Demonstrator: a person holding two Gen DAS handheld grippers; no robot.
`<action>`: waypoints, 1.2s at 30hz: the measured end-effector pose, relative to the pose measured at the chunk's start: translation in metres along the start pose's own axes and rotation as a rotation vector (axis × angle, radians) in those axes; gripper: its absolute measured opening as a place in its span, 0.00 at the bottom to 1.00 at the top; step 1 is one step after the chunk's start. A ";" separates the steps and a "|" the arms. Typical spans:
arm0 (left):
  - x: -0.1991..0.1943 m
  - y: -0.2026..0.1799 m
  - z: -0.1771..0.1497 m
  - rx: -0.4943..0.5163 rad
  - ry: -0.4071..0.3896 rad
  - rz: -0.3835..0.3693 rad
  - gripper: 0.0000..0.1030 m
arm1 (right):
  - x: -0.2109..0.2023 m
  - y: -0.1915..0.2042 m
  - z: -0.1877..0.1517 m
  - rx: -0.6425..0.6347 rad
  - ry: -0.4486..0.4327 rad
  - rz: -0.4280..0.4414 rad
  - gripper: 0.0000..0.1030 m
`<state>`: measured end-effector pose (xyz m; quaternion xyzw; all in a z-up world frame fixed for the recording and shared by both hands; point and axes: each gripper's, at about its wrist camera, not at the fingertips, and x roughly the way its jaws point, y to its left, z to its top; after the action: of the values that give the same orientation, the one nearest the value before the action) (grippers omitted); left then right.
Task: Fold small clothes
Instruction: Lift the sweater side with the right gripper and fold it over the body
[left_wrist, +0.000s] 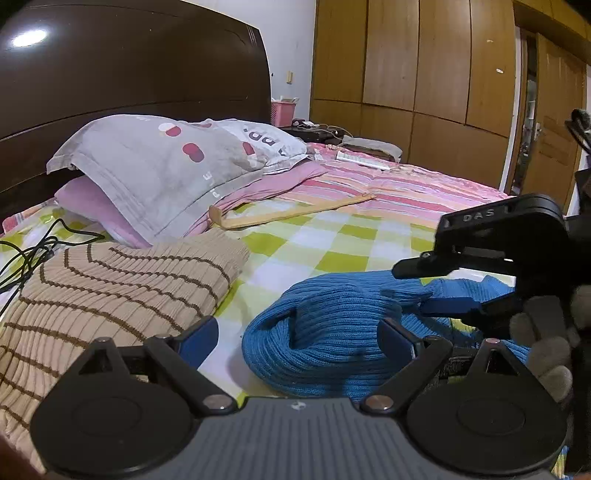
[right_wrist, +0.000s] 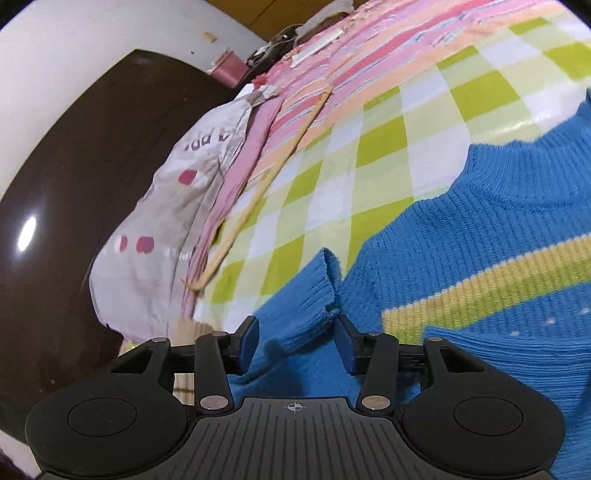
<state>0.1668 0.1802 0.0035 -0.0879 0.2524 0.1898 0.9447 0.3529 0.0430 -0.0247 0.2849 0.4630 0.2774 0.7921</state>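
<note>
Right gripper (right_wrist: 295, 341) low centre, jaws apart, pads clear of knit. Blue sleeve cuff (right_wrist: 317, 280) lies between them, toward 12 o'clock. Blue sweater (right_wrist: 498, 206) with yellow band (right_wrist: 480, 288) fills 3 to 5 o'clock. Checked sheet (right_wrist: 369, 155) beyond. Wooden stick (right_wrist: 266, 184) at 11 o'clock, beside grey pillow (right_wrist: 177, 206). Dark headboard (right_wrist: 74, 184) at 9 o'clock.

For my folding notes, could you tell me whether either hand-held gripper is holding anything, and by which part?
Nothing is held. The right hand-held gripper is open around the blue sweater sleeve cuff; the left hand-held gripper is open too.
</note>
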 end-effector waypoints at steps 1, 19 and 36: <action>0.000 0.000 0.000 0.001 0.001 0.001 0.95 | 0.002 0.001 0.000 0.001 -0.004 -0.006 0.44; -0.006 -0.002 -0.001 -0.009 -0.028 -0.044 0.96 | -0.042 0.020 0.025 -0.062 -0.145 0.008 0.07; -0.011 -0.011 -0.004 0.005 -0.062 -0.081 0.96 | -0.157 0.073 0.062 -0.230 -0.317 0.095 0.07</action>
<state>0.1603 0.1661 0.0067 -0.0900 0.2199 0.1533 0.9592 0.3301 -0.0292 0.1430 0.2542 0.2838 0.3169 0.8686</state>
